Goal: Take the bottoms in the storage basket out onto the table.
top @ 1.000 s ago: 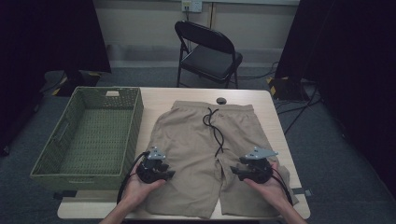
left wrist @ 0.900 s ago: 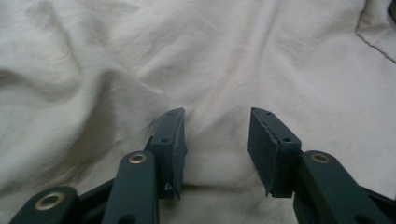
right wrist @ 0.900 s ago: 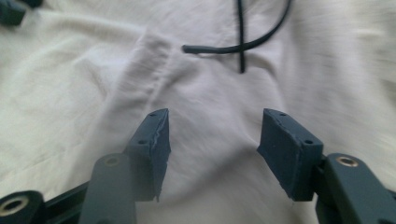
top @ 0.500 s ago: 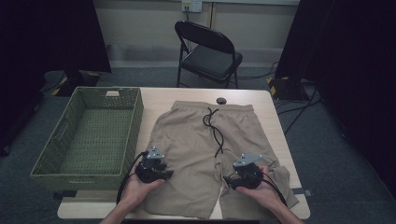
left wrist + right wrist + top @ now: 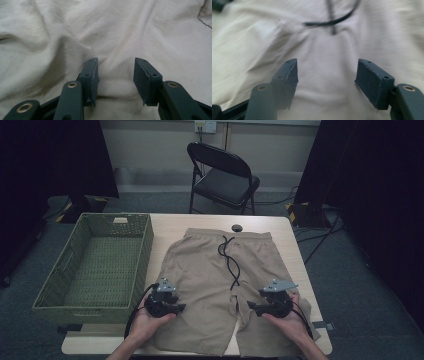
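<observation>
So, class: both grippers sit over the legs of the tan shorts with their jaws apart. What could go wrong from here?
1. The left gripper straddles a raised fold of the shorts; closing could pinch only the top layer.
2. The right gripper has just been opening, with no cloth pinched; the drawstring ahead could snag.
3. The right leg's corner hangs over the table edge, so the shorts might slide off.

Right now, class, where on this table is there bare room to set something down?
Bare table lies behind the shorts, between the basket and the small black disc. A thin strip runs along the right edge. The shorts crowd the middle.
</observation>
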Motion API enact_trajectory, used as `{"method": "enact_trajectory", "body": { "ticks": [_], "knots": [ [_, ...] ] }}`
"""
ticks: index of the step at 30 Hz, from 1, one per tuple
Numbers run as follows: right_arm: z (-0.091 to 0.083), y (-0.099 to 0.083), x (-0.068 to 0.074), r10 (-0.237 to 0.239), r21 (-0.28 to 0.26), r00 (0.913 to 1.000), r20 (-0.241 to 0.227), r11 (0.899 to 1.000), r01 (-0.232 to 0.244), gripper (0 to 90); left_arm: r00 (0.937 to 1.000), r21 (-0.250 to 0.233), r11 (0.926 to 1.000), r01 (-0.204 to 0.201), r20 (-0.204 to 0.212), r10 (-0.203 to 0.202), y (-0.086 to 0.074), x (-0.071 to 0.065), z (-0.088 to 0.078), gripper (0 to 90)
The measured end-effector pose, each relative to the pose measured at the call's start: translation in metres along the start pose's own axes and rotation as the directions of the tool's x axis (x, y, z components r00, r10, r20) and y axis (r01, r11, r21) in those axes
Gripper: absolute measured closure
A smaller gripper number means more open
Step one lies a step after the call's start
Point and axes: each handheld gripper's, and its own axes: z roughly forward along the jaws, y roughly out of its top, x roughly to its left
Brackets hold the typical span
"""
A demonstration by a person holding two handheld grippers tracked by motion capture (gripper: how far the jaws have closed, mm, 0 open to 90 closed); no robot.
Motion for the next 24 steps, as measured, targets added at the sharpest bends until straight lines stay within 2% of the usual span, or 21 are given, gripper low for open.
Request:
{"method": "enact_trajectory", "body": {
  "ticks": [4, 5, 6, 10, 14, 19, 24],
  "knots": [
    [0.002, -0.004, -0.021, 0.056, 0.014, 0.9956, 0.075, 0.998, -0.057, 33.3, 0.9999, 0.006, 1.0000, 0.001, 0.015, -0.001, -0.001, -0.003, -0.001, 54.9],
    [0.002, -0.004, -0.021, 0.056, 0.014, 0.9956, 0.075, 0.998, -0.057, 33.3, 0.9998, 0.006, 1.0000, 0.006, 0.020, -0.007, -0.001, -0.004, -0.001, 54.9],
    [0.005, -0.005, -0.026, 0.072, 0.030, 0.9929, 0.094, 0.997, -0.075, 32.8, 0.9996, 0.005, 1.0000, 0.007, 0.027, -0.007, -0.002, -0.005, -0.001, 54.9],
    [0.009, -0.007, -0.030, 0.073, 0.055, 0.9920, 0.103, 0.995, -0.079, 32.1, 0.9988, 0.017, 0.9998, 0.002, 0.049, -0.003, 0.000, -0.006, -0.002, 54.8],
    [0.016, -0.010, -0.029, 0.058, 0.107, 0.9919, 0.113, 0.992, -0.071, 29.8, 0.9990, 0.001, 1.0000, 0.007, 0.044, -0.007, 0.002, -0.005, -0.003, 54.7],
    [0.018, -0.011, -0.029, 0.078, 0.103, 0.9891, 0.125, 0.990, -0.091, 26.0, 0.9989, -0.027, 0.9988, 0.041, 0.023, -0.040, 0.002, 0.002, -0.005, 53.6],
    [0.018, -0.011, -0.030, 0.075, 0.108, 0.9896, 0.123, 0.990, -0.089, 26.0, 0.9987, -0.038, 0.9981, 0.049, 0.011, -0.049, 0.002, 0.004, -0.006, 51.9]
  ]
}}
